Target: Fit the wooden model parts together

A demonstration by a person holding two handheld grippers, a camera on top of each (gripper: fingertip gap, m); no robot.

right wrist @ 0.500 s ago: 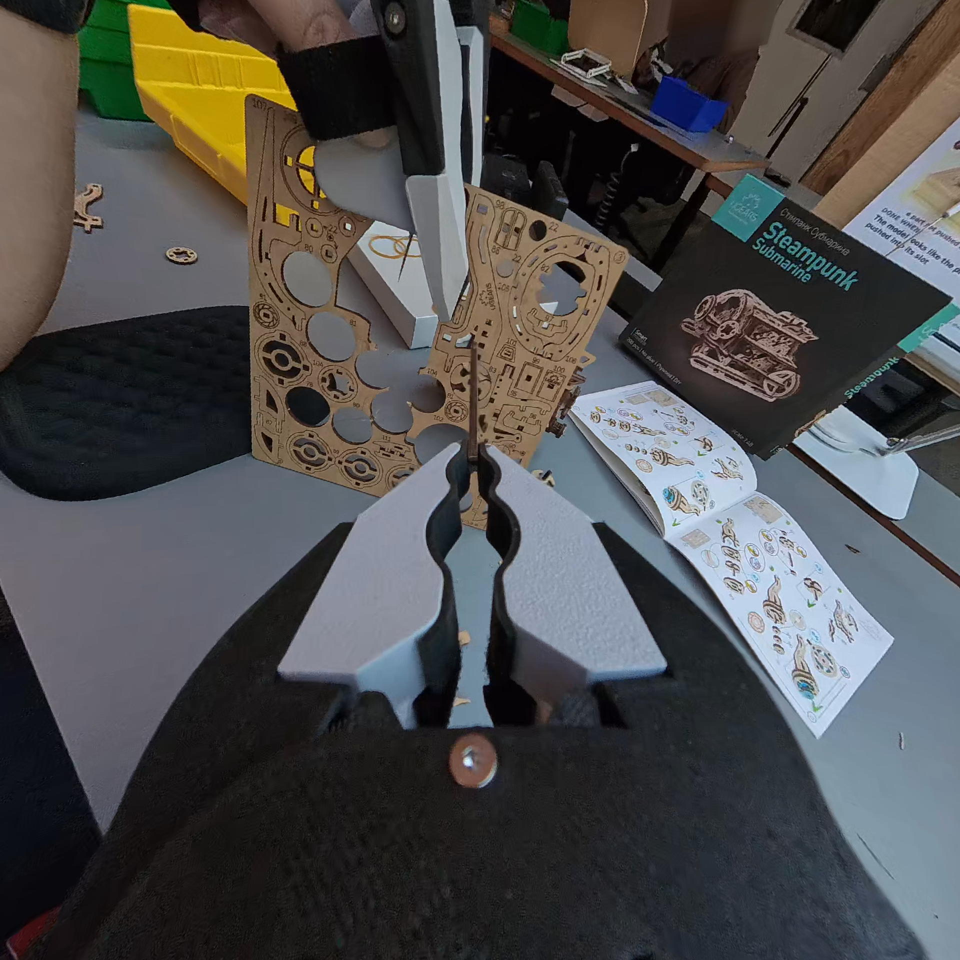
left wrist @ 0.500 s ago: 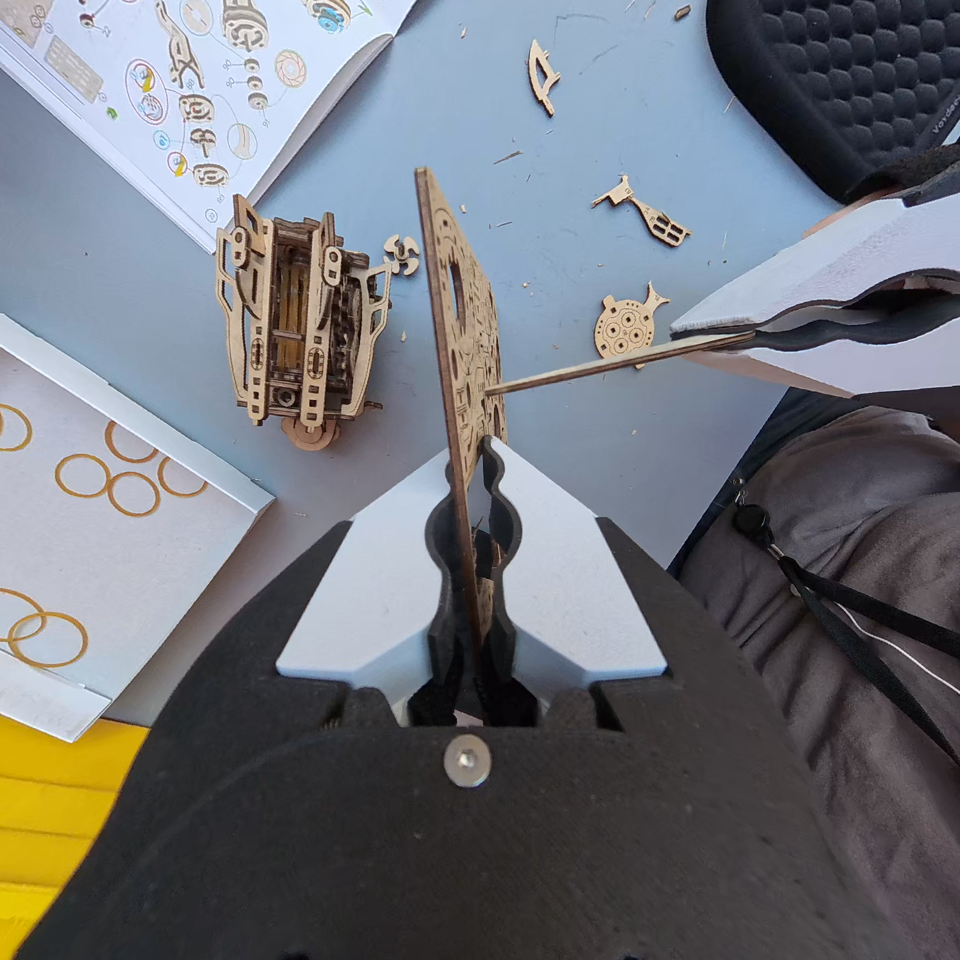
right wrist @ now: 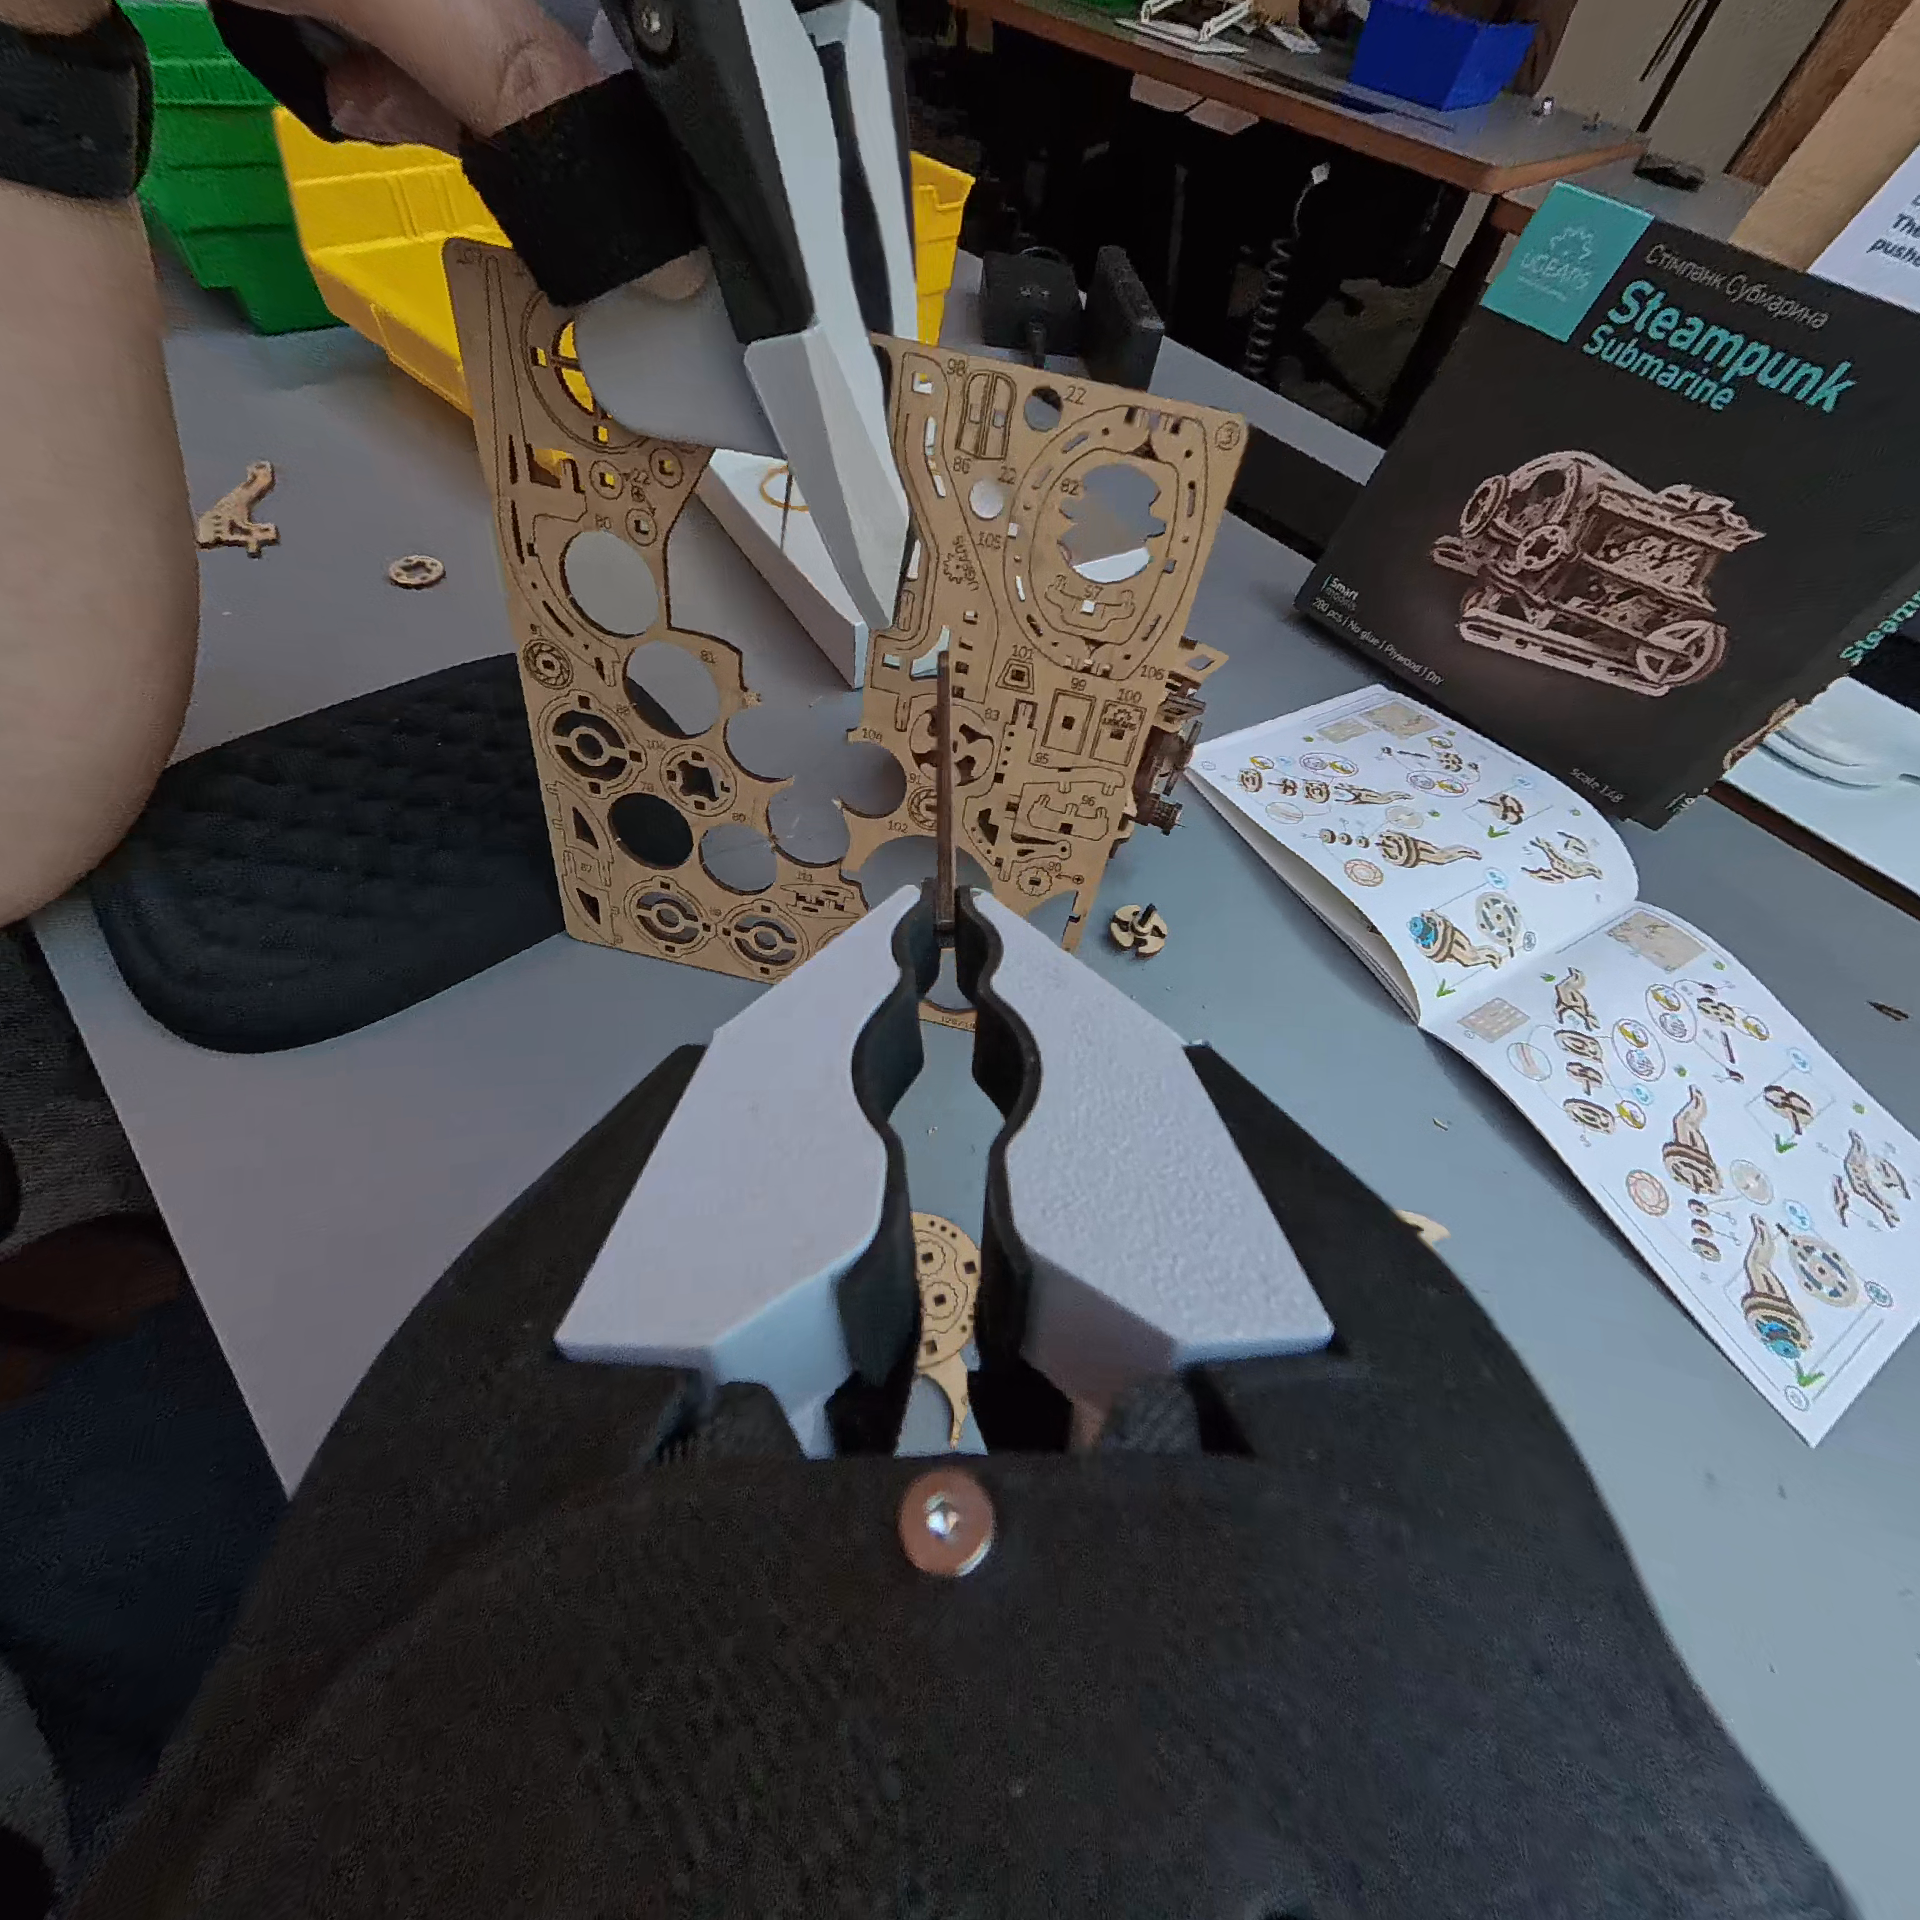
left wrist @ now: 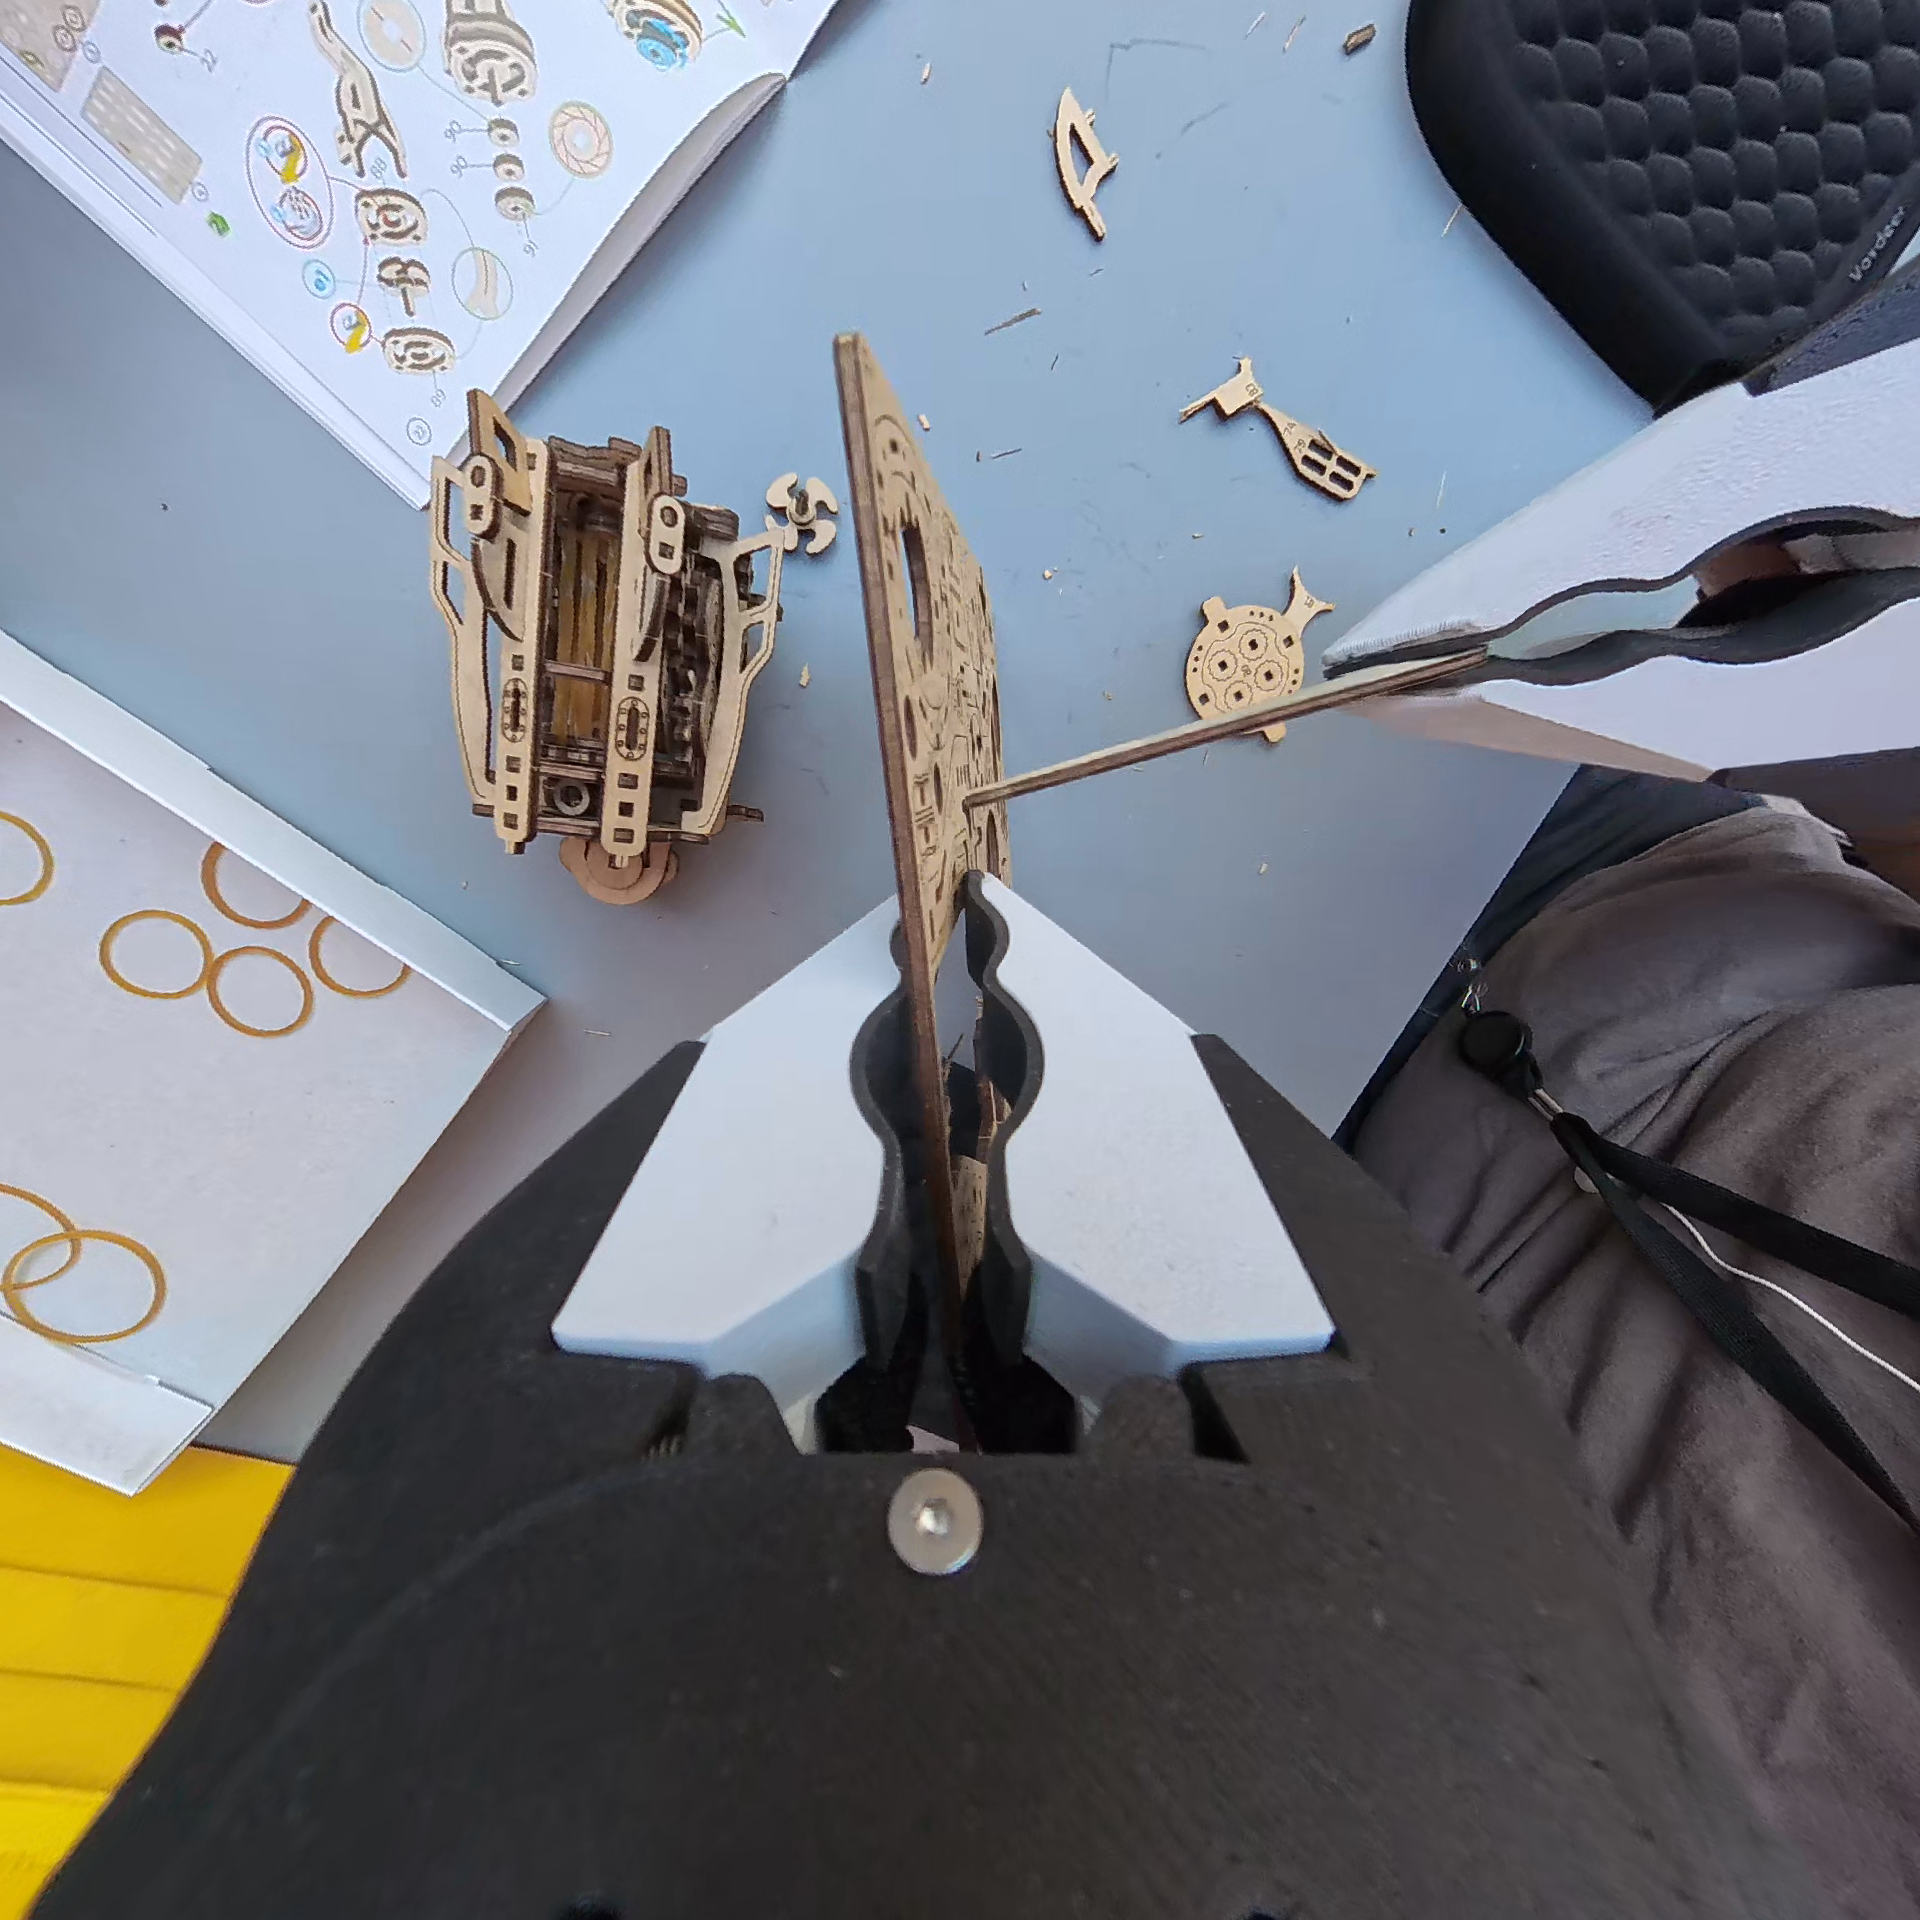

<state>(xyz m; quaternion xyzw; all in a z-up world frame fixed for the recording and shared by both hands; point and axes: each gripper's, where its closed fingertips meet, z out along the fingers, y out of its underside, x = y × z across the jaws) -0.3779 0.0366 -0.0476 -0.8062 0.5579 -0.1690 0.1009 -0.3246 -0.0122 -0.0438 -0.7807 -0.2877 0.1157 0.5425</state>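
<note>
The left gripper [left wrist: 940, 914] is clamped on the bottom edge of a flat laser-cut plywood parts sheet [left wrist: 940, 665], holding it upright on edge above the grey table [left wrist: 1143, 914]. The right gripper [right wrist: 940, 914] pinches a thin dark wooden stick [right wrist: 943, 769], whose long axis runs straight out from its tips and meets the sheet's face nearly square-on. In the left wrist view the stick's tip touches the sheet low down, just above the left fingertips. I judge it is meant to press a part out, so the push goes along the stick. The half-built wooden model [left wrist: 592, 665] lies on the table beyond the sheet, beside the open instruction booklet [left wrist: 416, 187].
</note>
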